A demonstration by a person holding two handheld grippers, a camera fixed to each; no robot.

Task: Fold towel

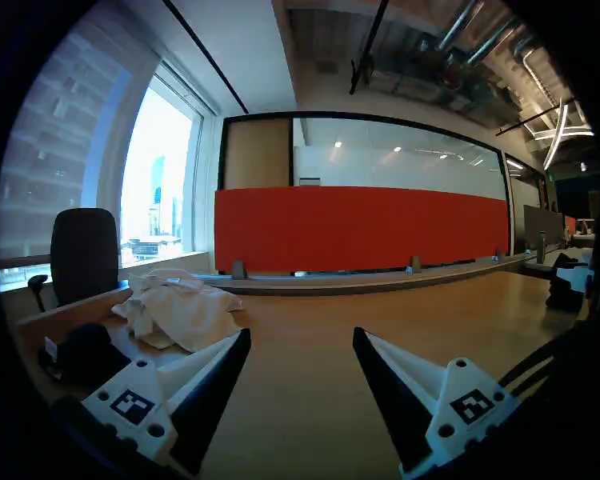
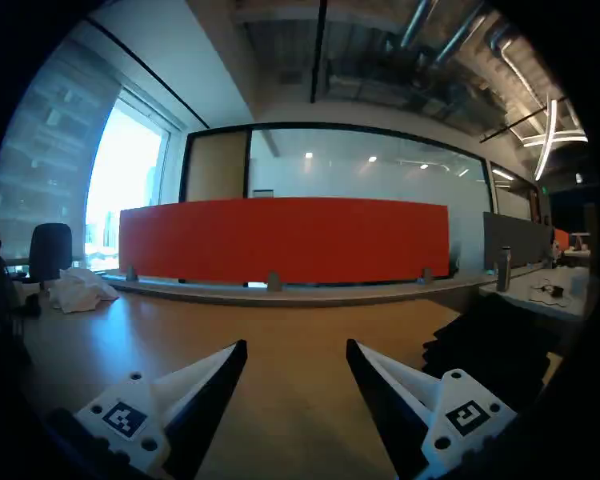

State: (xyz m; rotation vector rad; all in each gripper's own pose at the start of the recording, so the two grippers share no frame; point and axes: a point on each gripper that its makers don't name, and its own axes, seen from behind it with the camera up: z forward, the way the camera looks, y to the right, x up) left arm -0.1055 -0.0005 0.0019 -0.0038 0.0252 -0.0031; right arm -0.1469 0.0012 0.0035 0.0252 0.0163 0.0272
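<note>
- Left gripper: my jaws stand wide apart and hold nothing. Bare wood shows in the gap between the fingertips. Each finger carries a square black-and-white marker.
- Right gripper: my jaws are spread just as wide and are likewise empty, low over the same surface.
- Wooden desk: light brown and smooth, it runs from under both pairs of fingers to the far edge.
- Left gripper view, near left: a dark rounded object sits on the desk just beside my left finger. I cannot tell what it is.
- Right gripper view, near right: a heap of black cloth lies on the desk, just beyond my right finger.
- Towel: white and crumpled in a loose, unfolded heap. It lies on the left part of the desk, just beyond the tip of my left gripper's left finger and not touching it. In the right gripper view the towel is far off to the left, well apart from those fingers.
- Beyond the towel, far left: a black office chair stands behind the desk edge.
- Far edge of the desk: a red divider panel stands upright in small grey feet and spans most of the width.
- Far right: a slim upright bottle stands on a neighbouring desk.
- Behind the chair: a bright window looks out on buildings.
- Behind the divider: a glass wall.
- Overhead: exposed pipes.
</note>
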